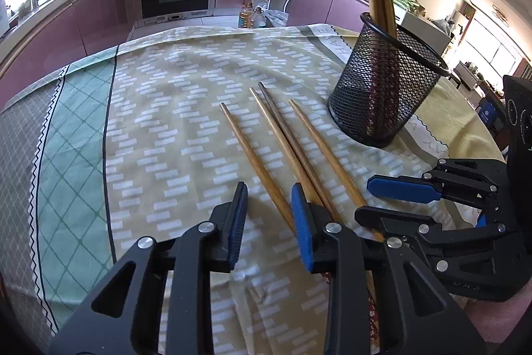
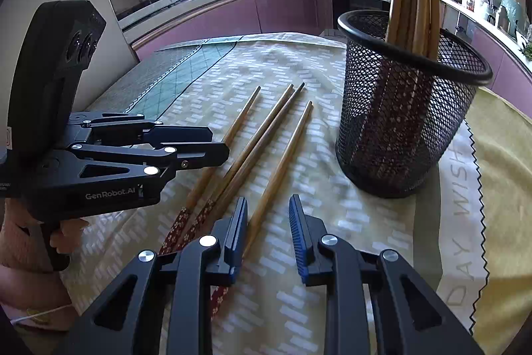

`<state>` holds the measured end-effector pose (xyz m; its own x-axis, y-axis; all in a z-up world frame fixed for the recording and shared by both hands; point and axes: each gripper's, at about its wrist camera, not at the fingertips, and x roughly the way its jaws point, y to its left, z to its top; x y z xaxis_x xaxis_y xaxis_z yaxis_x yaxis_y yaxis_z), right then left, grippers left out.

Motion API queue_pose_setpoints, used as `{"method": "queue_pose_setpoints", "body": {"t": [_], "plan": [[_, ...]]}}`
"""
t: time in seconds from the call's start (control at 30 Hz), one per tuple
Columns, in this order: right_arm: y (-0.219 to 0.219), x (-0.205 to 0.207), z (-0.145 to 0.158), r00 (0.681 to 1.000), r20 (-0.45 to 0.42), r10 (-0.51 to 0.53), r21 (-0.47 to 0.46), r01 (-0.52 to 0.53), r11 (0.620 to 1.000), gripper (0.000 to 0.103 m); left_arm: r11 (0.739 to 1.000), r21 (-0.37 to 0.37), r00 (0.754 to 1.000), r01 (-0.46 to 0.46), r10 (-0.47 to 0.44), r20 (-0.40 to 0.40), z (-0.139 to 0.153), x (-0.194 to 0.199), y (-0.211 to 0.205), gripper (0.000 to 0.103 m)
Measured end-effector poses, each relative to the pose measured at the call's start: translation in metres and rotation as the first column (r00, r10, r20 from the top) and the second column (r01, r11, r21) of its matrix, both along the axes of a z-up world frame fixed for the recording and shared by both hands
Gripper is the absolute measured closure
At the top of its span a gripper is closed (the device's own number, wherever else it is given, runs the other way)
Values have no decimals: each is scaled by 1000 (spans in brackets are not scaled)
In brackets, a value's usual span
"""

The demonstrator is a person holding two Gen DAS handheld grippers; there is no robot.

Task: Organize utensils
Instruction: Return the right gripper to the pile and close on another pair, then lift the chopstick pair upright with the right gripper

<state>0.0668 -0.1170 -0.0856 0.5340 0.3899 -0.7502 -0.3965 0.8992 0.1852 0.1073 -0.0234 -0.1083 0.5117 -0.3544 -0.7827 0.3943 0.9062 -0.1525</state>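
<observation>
Wooden chopsticks (image 1: pixel 276 152) lie loose on the tablecloth (image 1: pixel 166 122) beside the mesh cup (image 1: pixel 382 88); left gripper (image 1: pixel 269 222) and right gripper (image 2: pixel 267 233) hover parted, holding nothing; next: pinch one

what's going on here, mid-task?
A person holds two grippers over four loose chopsticks on the tablecloth. The mesh cup already holds several chopsticks. The left gripper straddles the leftmost chopstick, pads not yet pressing. The right gripper sits by the rightmost chopstick, gripping nothing.
</observation>
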Motion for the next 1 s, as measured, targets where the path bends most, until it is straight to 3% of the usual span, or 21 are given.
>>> {"method": "queue_pose_setpoints", "body": {"t": [0.2,0.33,0.43,0.77,1.0], "plan": [[4,14,-1,1000,-2,-13,10,13,1000,80,1000,26,1000,-12,12,17,0,5,-4,85],[-1,18,-2,999,-18,-30,43,31,999,93,999,0,999,-37,37,10,0,3,1,91],[-5,18,-3,999,-29,-36,68,37,997,96,999,-18,999,-48,48,4,0,-2,5,95],[-10,5,8,1000,-6,-14,114,15,993,97,995,-96,999,-33,33,-5,9,-23,16,95],[-4,8,2,999,-32,15,96,-12,995,97,998,-57,1000,9,-10,-22,2,-26,3,95]]}}
